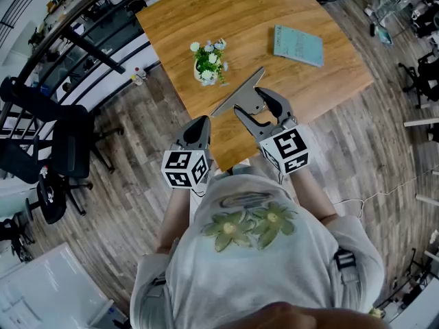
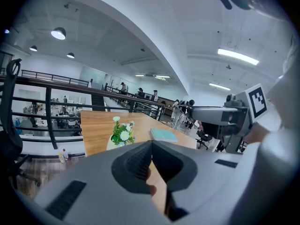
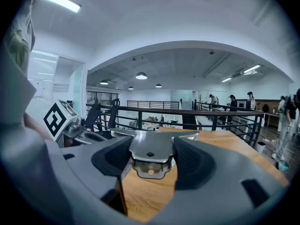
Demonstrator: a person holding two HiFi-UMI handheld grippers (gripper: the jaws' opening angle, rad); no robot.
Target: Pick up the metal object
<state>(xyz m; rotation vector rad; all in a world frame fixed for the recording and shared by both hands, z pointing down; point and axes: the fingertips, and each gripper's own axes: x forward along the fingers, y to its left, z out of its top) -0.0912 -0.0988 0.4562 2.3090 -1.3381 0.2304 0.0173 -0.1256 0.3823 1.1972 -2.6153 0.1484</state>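
Right gripper [image 1: 256, 110]: jaws part-way apart, clamped on the metal object [image 1: 240, 93] from both sides. In the right gripper view, pads pressed on the two edges of a flat grey plate [image 3: 150, 149]; small hole in its top face, bent tab with a second hole hanging below the near edge. Right gripper [image 3: 150, 162] otherwise clear of anything else.

Metal object held over the near corner of the wooden table [image 1: 226, 12], long end pointing away toward the flower pot [image 1: 208, 63]. Wood grain visible under the plate in the right gripper view. Cannot tell whether the far tip rests on the tabletop or hangs above it.

Left gripper [image 1: 198, 126]: just beside the right one, off the table's near edge. Jaws pressed together in the left gripper view [image 2: 151, 150], nothing between them.

Teal book [image 1: 298, 45] flat on the table, well apart from both grippers.

Hard to make out: the plate's far end cut short behind the jaws in the right gripper view; person's hands hidden below the marker cubes [image 1: 185, 168] in the head view.
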